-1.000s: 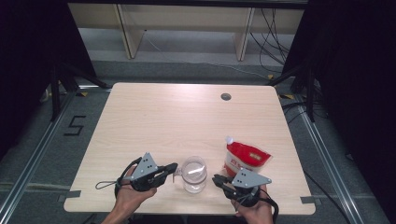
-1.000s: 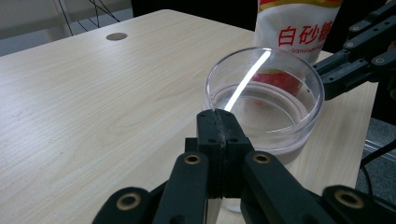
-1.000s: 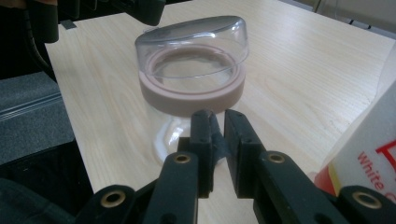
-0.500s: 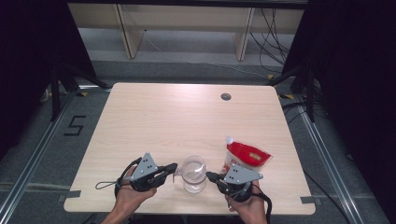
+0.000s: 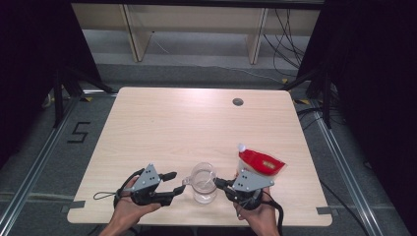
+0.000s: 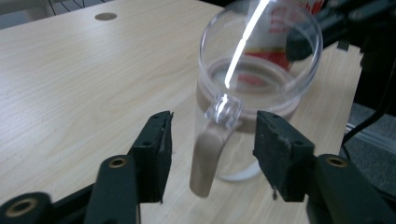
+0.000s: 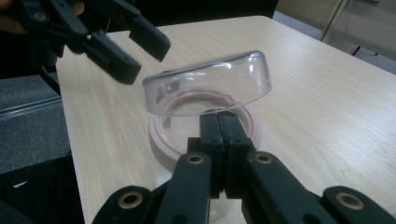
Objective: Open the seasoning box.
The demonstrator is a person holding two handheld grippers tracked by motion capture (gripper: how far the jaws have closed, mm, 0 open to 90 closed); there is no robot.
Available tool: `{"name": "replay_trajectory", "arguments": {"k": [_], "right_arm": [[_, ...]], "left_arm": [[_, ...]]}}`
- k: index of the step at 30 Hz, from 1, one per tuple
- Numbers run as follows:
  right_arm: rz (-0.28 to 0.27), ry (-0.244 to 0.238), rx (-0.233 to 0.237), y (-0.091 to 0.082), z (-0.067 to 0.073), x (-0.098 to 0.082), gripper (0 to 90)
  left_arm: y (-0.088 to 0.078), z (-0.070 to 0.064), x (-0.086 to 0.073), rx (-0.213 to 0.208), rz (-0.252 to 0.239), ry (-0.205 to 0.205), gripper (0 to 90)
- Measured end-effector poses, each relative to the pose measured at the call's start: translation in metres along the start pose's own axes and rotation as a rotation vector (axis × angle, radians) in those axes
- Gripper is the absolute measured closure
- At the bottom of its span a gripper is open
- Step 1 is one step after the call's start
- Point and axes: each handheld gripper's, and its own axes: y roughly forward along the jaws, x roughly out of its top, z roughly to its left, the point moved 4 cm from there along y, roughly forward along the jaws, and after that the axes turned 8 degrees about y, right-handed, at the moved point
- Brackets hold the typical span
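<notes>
A clear plastic jug [image 5: 204, 183] with a handle stands near the table's front edge. My left gripper [image 5: 175, 182] is open. Its jaws have just been opening, and the jug's handle [image 6: 219, 116] stands between the pads without touching them. My right gripper [image 5: 217, 183] reaches the jug from the other side; in the right gripper view its jaws [image 7: 219, 116] are pressed together on the near rim of the jug [image 7: 205, 88]. The left gripper [image 7: 133, 49] shows beyond the jug there. A red pouch [image 5: 260, 164] with a white cap stands right behind the right gripper.
The light wooden table [image 5: 196, 128] has a round cable hole [image 5: 238, 102] at its back right. Its front edge runs just under both hands. Shelving and cables lie on the floor beyond the far edge.
The left gripper's jaws have spread apart, letting go of the jug's handle. The right gripper edged slightly toward the jug. The jug and pouch have stayed in place.
</notes>
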Motion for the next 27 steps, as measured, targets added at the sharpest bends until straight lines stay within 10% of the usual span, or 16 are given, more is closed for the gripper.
{"name": "replay_trajectory", "arguments": {"k": [13,27], "right_arm": [[-0.03,-0.051,0.019,0.006,0.008,0.015,89.9],[-0.046,-0.082,0.05,0.012,0.015,0.031,88.7]], "left_arm": [[0.002,-0.002,-0.034,0.052,0.086,-0.024,17.9],[-0.003,-0.012,-0.052,0.038,0.137,-0.054,16.0]]}}
